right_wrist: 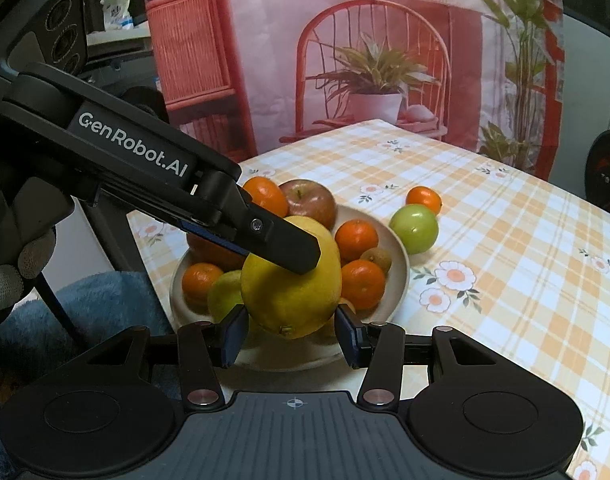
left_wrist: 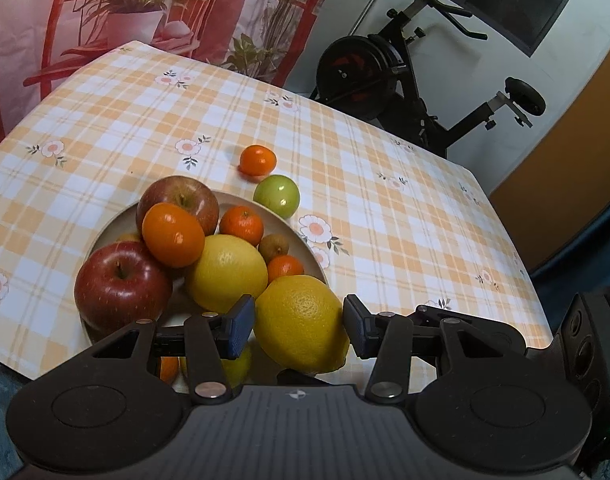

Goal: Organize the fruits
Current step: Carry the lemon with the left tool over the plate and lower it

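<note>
Setting: table under an orange-and-white checked cloth [left_wrist: 385, 160] with flower prints. A printed backdrop [right_wrist: 345, 40] of a chair and potted plants hangs at the far side, and an exercise bike [left_wrist: 385, 72] stands at the far right.
Bowl: pale round bowl [right_wrist: 401, 256] near the table's near left edge, piled with fruit.
Bowl contents: two red apples [left_wrist: 121, 284], several mandarins [left_wrist: 173, 234], a second lemon [left_wrist: 225, 272], one small brown fruit [left_wrist: 274, 247], and a yellow-green fruit [right_wrist: 225, 292] at the near side.
Loose fruit: one green round fruit [left_wrist: 277, 195] on the cloth just beyond the bowl's far right rim. One mandarin [left_wrist: 258, 160] lies just beyond it, the two close together.
Task item: large lemon [left_wrist: 301, 320] at the near right of the bowl, above the rim. Whether it rests on anything could not be determined.
Left gripper [left_wrist: 299, 328]: blue pads clamped on the large lemon, one on each side. The right wrist view shows one finger lying across its upper flank.
Right gripper [right_wrist: 291, 332]: pad tips set against both sides of the same lemon at its near, knobbed end, pinching it.
Relative position: both claws meet on the one fruit, the left reaching in from the left.
</note>
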`<move>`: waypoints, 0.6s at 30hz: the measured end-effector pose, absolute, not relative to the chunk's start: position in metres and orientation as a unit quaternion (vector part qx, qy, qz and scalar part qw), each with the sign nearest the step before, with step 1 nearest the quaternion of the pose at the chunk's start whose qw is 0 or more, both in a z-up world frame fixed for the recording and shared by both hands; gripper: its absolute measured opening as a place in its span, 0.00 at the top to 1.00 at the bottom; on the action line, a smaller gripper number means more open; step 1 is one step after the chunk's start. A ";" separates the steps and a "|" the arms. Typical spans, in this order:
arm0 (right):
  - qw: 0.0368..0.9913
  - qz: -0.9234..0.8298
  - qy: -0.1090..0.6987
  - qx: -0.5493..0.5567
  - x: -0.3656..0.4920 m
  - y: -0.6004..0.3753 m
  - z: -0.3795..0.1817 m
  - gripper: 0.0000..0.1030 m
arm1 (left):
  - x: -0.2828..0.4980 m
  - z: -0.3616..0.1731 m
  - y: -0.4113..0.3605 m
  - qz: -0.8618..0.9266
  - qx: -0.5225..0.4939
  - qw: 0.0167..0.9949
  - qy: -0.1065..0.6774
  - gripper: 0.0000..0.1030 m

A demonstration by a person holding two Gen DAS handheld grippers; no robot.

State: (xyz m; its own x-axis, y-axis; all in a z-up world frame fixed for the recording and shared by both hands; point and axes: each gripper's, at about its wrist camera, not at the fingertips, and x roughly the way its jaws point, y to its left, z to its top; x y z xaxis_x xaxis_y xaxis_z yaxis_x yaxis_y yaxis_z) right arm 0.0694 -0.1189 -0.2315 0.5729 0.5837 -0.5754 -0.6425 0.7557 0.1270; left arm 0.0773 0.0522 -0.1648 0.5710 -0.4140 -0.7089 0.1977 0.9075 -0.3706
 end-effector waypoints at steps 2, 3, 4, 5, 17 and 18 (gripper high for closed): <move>0.885 0.345 0.309 -0.049 0.068 -0.117 -0.232 0.57 | 0.076 -0.166 0.053 -0.176 -0.125 0.877 0.430 0.51; 0.884 0.345 0.311 -0.049 0.068 -0.117 -0.233 0.57 | 0.075 -0.167 0.053 -0.176 -0.124 0.876 0.431 0.51; 0.884 0.344 0.313 -0.050 0.067 -0.115 -0.234 0.57 | 0.075 -0.168 0.054 -0.176 -0.122 0.876 0.432 0.51; 0.883 0.344 0.315 -0.051 0.067 -0.114 -0.235 0.57 | 0.074 -0.169 0.054 -0.176 -0.121 0.876 0.433 0.51; 0.883 0.336 0.323 -0.055 0.069 -0.112 -0.240 0.57 | 0.074 -0.172 0.051 -0.179 -0.108 0.878 0.430 0.51; 0.883 0.336 0.323 -0.055 0.069 -0.112 -0.240 0.57 | 0.075 -0.172 0.051 -0.178 -0.106 0.879 0.429 0.50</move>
State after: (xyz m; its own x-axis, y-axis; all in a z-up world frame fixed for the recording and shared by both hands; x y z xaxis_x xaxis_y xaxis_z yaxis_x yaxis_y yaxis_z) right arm 0.0687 -0.1125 -0.2405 0.5660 0.5576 -0.6072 -0.6285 0.7685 0.1200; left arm 0.0747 0.0511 -0.1720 0.5683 -0.4043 -0.7166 0.2215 0.9140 -0.3399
